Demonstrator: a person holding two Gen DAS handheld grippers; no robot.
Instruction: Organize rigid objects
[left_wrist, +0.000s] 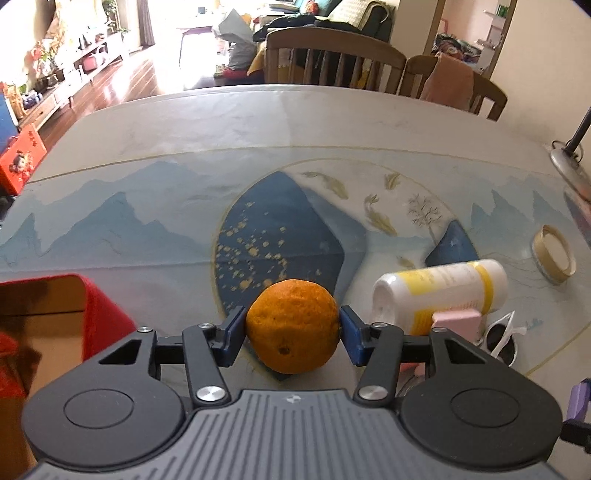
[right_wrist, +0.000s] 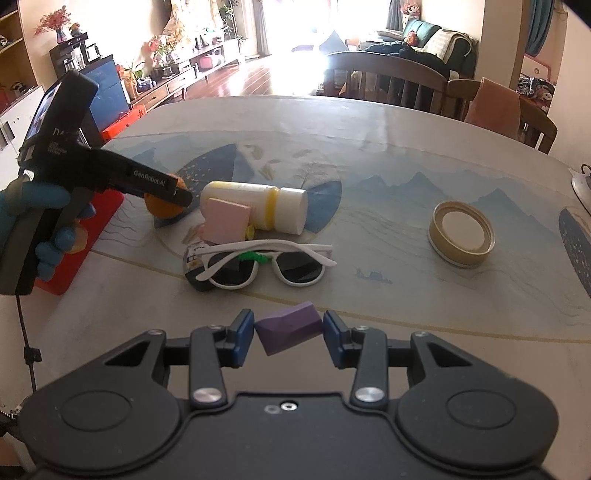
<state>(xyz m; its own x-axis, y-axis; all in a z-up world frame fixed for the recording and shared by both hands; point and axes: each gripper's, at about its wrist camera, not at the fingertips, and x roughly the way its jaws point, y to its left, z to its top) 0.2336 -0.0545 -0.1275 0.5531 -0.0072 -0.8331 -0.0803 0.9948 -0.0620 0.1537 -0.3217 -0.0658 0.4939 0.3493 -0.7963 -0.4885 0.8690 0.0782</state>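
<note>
The left gripper (left_wrist: 293, 328) pinched a round orange fruit (left_wrist: 293, 325); the right gripper (right_wrist: 289, 338) pinched a purple block (right_wrist: 290, 329). Both needed firm, level lifts.

Strong daylight pours in from the windows (right_wrist: 295, 33) at the far end of the room and burns them out to white. The wooden floor (left_wrist: 122, 81) glares. The table (left_wrist: 258, 122) is evenly lit, with soft shadows. Fisheye bending curves the edges; corners go dark.
</note>
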